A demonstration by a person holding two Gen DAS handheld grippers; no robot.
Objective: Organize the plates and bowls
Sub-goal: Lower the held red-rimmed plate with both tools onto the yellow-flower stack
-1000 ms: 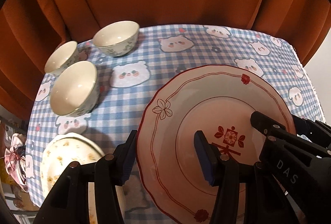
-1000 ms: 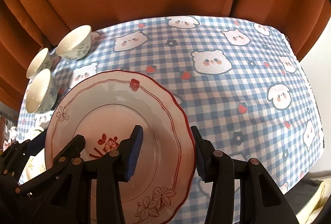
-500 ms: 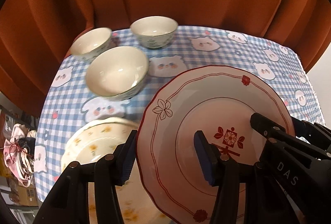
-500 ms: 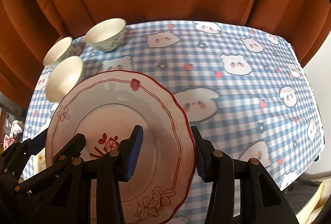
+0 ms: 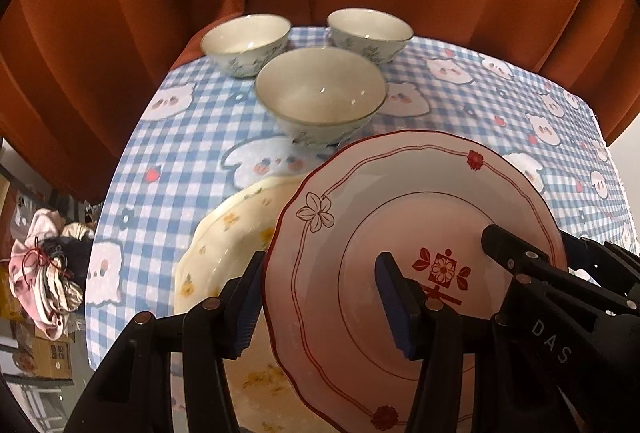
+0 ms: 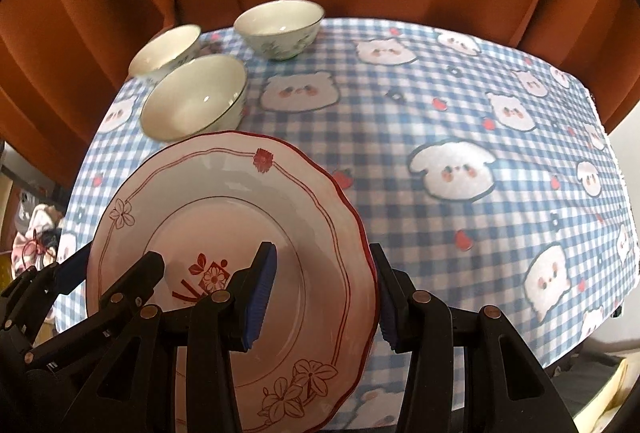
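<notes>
The red-rimmed plate [image 5: 416, 245], pinched at opposite rims by the left gripper [image 5: 320, 297] and the right gripper [image 6: 324, 297], has been carried across the checked tablecloth [image 6: 460, 121] and now hangs partly over the yellow-flowered plate [image 5: 232, 233], just in front of the nearest bowl [image 5: 320, 93]. Stacking it on that plate is probably next; the three bowls remain unstacked.

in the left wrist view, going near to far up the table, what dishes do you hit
red-rimmed plate held in the hand-held grippers → yellow-flowered plate on the cloth → nearest bowl → the two far bowls, left one and right one, about level
</notes>
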